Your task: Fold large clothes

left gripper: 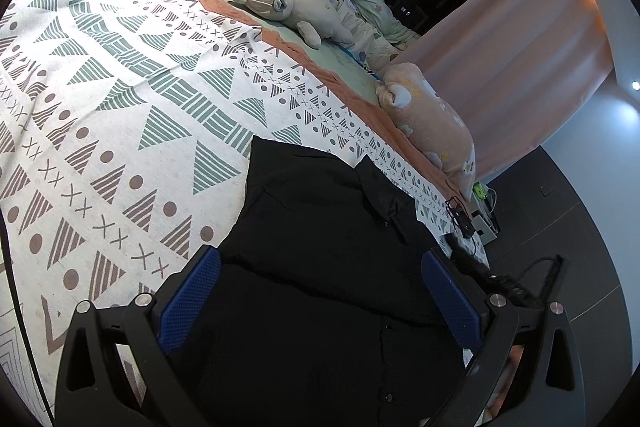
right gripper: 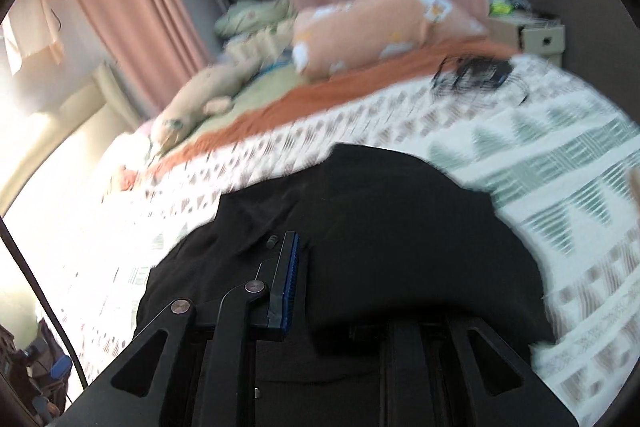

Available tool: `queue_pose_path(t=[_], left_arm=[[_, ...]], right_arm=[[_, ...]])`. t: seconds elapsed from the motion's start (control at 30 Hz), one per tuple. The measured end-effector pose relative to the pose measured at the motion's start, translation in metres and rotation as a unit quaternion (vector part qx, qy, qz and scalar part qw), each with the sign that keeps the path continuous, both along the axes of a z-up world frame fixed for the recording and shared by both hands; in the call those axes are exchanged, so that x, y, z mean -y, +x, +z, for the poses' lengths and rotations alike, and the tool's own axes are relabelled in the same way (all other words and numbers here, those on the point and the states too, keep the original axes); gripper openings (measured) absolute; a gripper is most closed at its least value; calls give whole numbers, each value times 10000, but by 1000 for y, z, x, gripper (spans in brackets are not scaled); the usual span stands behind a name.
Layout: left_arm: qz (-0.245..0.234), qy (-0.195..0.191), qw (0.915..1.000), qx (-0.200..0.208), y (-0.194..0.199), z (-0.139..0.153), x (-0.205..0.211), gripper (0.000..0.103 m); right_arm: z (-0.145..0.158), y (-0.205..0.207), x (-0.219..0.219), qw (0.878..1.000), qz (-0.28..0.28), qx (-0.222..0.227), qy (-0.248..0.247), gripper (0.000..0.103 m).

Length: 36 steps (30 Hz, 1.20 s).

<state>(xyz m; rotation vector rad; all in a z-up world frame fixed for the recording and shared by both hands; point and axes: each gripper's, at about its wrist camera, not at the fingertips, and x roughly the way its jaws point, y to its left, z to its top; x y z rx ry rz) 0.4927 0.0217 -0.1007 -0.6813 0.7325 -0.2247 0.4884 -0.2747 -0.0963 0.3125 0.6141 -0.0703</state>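
a black button-up shirt [left gripper: 320, 247] lies on the patterned bedspread [left gripper: 100, 87], near the bed's edge, its collar and button placket showing in the left wrist view. the left gripper [left gripper: 320, 287] hovers over the shirt with its blue pads spread wide and nothing between them. the right gripper [right gripper: 316, 279] is nearly closed, and a fold of the black fabric drapes over it and hides the far finger, so it appears to be pinching the cloth. the step in hand looks like carrying one side of the shirt across its body. next, the right gripper should lay that flap flat and let go, while the left pins or smooths the crease.
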Motion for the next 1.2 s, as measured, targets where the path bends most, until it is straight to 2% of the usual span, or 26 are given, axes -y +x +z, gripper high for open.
queue_pose_path(t=[0.17,0.23,0.27,0.3,0.43,0.53,0.63,0.7,0.83,1.0,1.1,1.2], left_arm=[[-11,-31,10000,6,-1,1,-2,103],[-5,-35,10000,6,-1,1,-1,103],[0,-42,10000,3,-1,1,-2,103],[3,-54,10000,1,-1,1,-2,103],[-44,-50,10000,-20,0,0,1,103],[-103,-16,9999,-31,1,0,5,103],[-139,45,9999,-15,0,2,9,103],[-144,93,9999,-7,-1,2,10,103],[-144,143,9998,-30,0,1,12,103],[-170,250,9995,-51,2,-1,16,103],[-163,289,9994,-61,2,-1,18,103],[-162,325,9993,-89,4,-3,18,103]], right_arm=[[-50,65,6,9937,-36,-1006,483,19],[-66,72,10,9899,-94,-1250,670,43],[-72,74,13,9881,-62,-1302,818,68],[-77,74,15,9866,36,-1285,1008,72],[-68,66,21,9880,252,-1273,834,72],[-61,50,34,9864,362,-1341,885,72],[-58,31,48,9856,203,-1555,631,72],[-54,18,65,9846,201,-1615,633,72],[-35,-10,100,9865,-24,-1575,452,72],[-3,-25,145,9865,-736,-1444,-245,72],[4,-19,162,9852,-959,-1383,-324,72],[-3,-11,158,9837,-1015,-1416,-454,72]])
